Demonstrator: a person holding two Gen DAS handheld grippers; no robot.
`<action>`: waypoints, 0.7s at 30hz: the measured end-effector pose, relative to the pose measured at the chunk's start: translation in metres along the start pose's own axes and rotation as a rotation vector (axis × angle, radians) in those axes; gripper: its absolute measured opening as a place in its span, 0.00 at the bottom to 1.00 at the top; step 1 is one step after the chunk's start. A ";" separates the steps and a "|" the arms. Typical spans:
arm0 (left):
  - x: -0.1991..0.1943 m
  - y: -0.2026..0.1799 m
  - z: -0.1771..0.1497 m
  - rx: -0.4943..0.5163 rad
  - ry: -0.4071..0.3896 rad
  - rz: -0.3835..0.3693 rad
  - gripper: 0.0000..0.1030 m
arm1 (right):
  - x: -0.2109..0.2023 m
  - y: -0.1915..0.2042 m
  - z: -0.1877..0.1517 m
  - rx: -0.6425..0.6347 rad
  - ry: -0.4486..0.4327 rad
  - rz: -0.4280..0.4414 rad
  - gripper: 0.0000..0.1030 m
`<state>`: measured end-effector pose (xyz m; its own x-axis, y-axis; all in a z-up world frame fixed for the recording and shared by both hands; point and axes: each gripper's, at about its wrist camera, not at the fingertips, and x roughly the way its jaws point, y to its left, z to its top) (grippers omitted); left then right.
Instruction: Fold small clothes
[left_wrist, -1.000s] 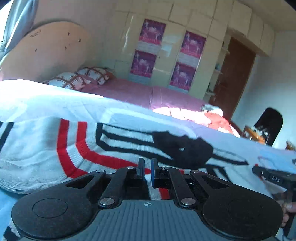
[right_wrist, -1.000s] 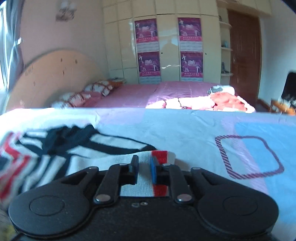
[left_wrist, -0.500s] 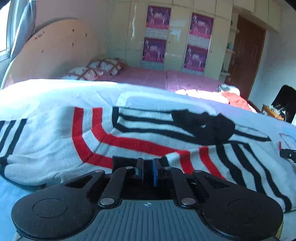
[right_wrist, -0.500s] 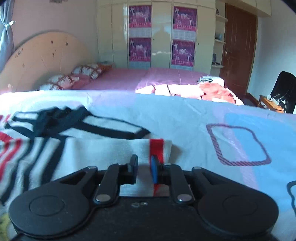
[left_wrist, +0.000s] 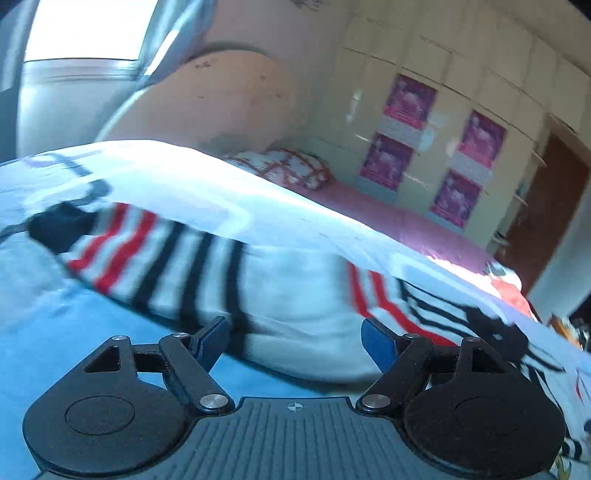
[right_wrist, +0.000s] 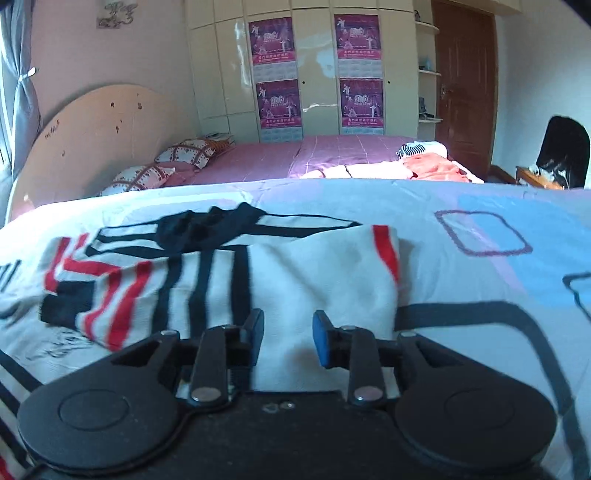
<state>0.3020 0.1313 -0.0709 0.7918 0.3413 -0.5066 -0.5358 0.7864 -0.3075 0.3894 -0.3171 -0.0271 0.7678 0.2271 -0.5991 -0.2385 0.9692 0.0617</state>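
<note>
A small white knit sweater with black and red stripes lies flat on the light blue patterned bedsheet. In the left wrist view the sweater is blurred and stretches across the frame. My left gripper is open and empty, its jaws wide apart just in front of the sweater's near edge. My right gripper is open and empty, with the sweater's near hem lying between and under its blue-padded jaws.
A second bed with a pink cover, patterned pillows and a pile of clothes stands behind. A wardrobe with posters, a brown door and a dark chair are at the back.
Both grippers were shut on the sweater's edge and have opened and let go. The left gripper has swung left and tilted. The sweater now lies flat on the sheet.
</note>
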 end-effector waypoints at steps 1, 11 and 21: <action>-0.001 0.028 0.006 -0.057 -0.006 0.039 0.71 | -0.003 0.007 -0.001 0.011 -0.003 -0.002 0.28; 0.061 0.196 0.040 -0.477 0.072 0.041 0.35 | -0.004 0.087 -0.004 0.045 0.006 0.001 0.28; 0.086 0.157 0.081 -0.308 -0.026 -0.045 0.04 | -0.015 0.106 0.006 0.085 -0.022 -0.035 0.28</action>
<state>0.3097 0.3260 -0.0975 0.8219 0.3259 -0.4672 -0.5604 0.6094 -0.5609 0.3563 -0.2172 -0.0064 0.7878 0.1943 -0.5844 -0.1609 0.9809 0.1092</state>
